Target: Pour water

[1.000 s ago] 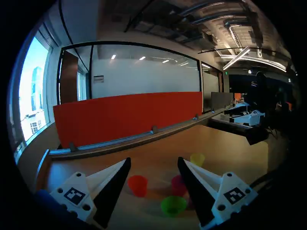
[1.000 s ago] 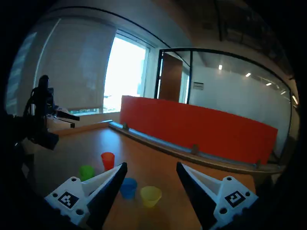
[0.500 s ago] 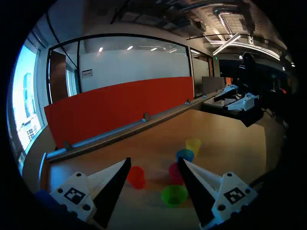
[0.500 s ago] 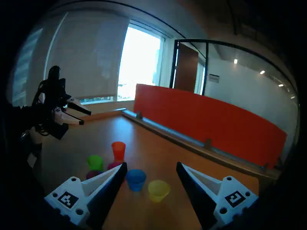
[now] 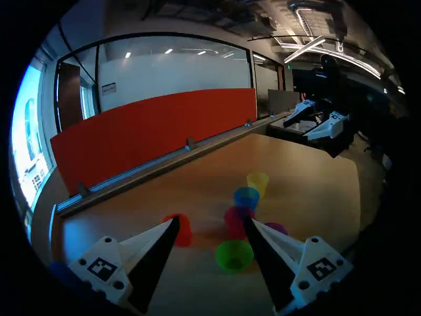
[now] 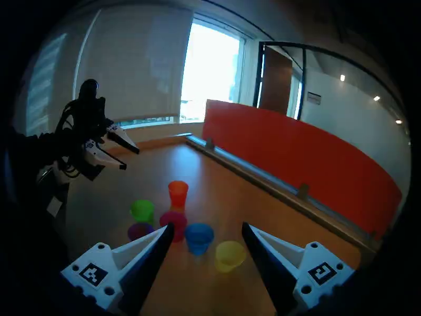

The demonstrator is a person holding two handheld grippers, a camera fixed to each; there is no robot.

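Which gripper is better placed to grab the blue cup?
Right, probably. The blue cup stands just ahead between the right gripper's open fingers; from the left gripper it sits behind the green cup and magenta cup.

Six bright plastic cups: a red cup [image 6: 178,193], green cup [image 6: 142,210], magenta cup [image 6: 172,221], purple cup [image 6: 139,230], blue cup [image 6: 199,237] and yellow cup [image 6: 230,255]. The table [image 6: 226,184] is warm brown wood, the partition [image 6: 294,152] orange-red. The fingers [image 6: 126,253] are white with black inner faces, each with a black-and-white square marker [image 6: 93,274].
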